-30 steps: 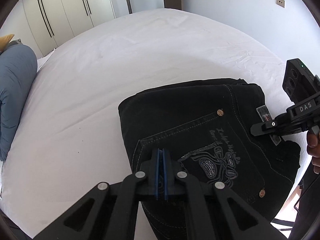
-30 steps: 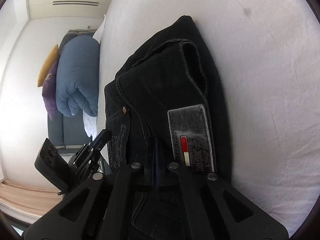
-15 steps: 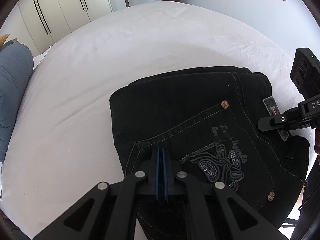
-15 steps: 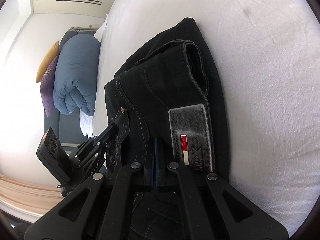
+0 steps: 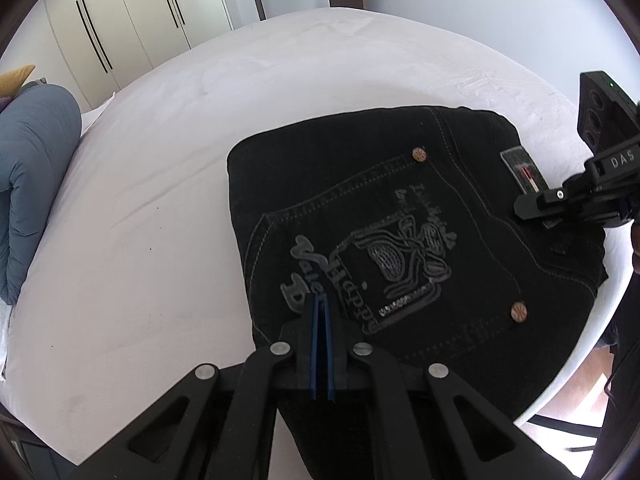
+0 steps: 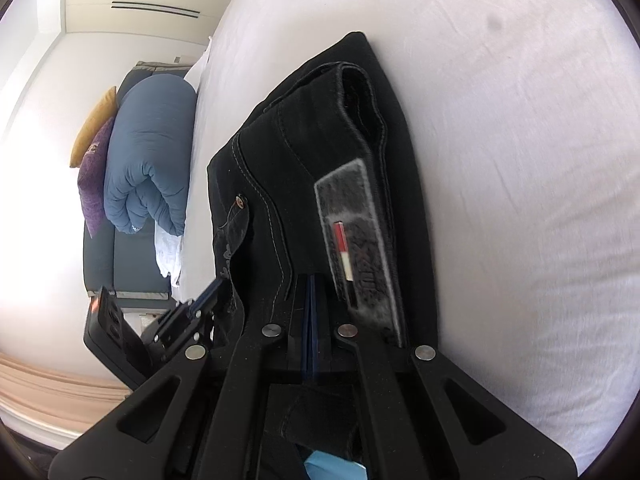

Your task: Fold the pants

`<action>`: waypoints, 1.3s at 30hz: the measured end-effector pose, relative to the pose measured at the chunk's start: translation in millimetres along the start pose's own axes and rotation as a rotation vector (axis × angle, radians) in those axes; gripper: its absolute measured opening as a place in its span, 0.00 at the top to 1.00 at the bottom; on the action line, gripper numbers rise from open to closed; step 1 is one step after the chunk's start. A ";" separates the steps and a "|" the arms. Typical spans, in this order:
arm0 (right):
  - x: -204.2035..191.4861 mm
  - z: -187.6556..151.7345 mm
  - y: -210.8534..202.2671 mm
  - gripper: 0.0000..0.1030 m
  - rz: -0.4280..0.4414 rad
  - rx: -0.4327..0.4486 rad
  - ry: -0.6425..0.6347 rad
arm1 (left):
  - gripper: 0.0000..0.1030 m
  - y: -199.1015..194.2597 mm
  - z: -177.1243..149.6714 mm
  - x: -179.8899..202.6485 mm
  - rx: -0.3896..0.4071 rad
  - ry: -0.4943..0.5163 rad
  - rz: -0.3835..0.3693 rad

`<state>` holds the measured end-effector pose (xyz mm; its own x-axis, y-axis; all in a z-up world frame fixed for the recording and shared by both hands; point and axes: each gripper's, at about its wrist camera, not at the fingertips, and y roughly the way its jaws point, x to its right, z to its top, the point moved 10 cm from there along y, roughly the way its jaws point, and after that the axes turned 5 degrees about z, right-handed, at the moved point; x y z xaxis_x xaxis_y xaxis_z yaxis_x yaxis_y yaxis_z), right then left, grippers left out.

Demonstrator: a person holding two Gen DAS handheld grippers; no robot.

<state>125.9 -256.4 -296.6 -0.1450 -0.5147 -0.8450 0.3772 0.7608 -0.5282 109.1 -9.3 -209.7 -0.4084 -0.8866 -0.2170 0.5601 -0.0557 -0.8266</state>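
Black folded pants lie on the white bed, back pocket with grey embroidery facing up. My left gripper is shut with its blue pads together and nothing between them, and its tips are over the pants' near left edge. My right gripper reaches in from the right beside the grey waistband label. In the right wrist view the right gripper is shut and empty, resting on the pants just left of the label. The left gripper shows at the pants' far side.
A rolled blue duvet lies at the bed's left end, with purple and yellow cushions behind it. White wardrobe doors stand beyond the bed. The bed's edge runs close along the pants' right side. Part of a hand shows there.
My left gripper has drawn back across the pocket toward the pants' near left edge, uncovering more of the embroidery. The right gripper stayed by the label. Both stayed shut.
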 end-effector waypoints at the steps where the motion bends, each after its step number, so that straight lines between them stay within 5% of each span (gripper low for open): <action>1: 0.9 -2.3 -2.1 1.00 -0.002 0.004 0.005 | 0.98 -4.0 -5.2 2.6 0.009 0.015 0.017; 15: 9.9 -32.7 -31.1 1.00 -0.019 0.028 -0.026 | 1.00 -34.4 -51.7 37.9 0.093 0.157 0.160; 24: 15.4 -36.4 -35.8 1.00 0.069 0.057 -0.057 | 1.00 -41.5 -49.8 34.6 0.121 0.117 0.094; 25: 12.8 -36.3 -41.1 1.00 0.063 0.067 -0.062 | 0.92 -48.3 -46.0 29.3 0.119 0.086 0.077; 26: 6.1 -35.6 -51.6 0.89 0.076 0.093 -0.075 | 0.61 -56.6 -42.6 21.4 0.129 0.049 0.060; 27: 2.4 -33.7 -62.2 0.82 0.088 0.122 -0.085 | 0.40 -68.2 -37.4 12.2 0.154 0.007 0.056; 28: -3.0 -31.1 -75.4 0.76 0.111 0.158 -0.095 | 0.04 -83.8 -29.4 -1.9 0.206 -0.046 0.064; 30: -3.6 -22.9 -97.2 0.29 0.120 0.221 -0.093 | 0.00 -98.4 -16.9 -19.5 0.261 -0.105 0.047; 32: 7.1 -10.6 -108.3 0.27 0.094 0.252 -0.069 | 0.00 -86.1 -10.4 -27.3 0.204 -0.125 0.004; 39: 30.8 6.9 -80.9 0.27 0.013 0.098 -0.001 | 0.04 -13.7 -17.3 -50.7 -0.033 -0.320 -0.212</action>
<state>97.3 -336.5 -279.2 -0.1387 -0.5059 -0.8513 0.4669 0.7247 -0.5068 109.7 44.4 -196.4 -0.2644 -0.9557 0.1295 0.4617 -0.2434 -0.8530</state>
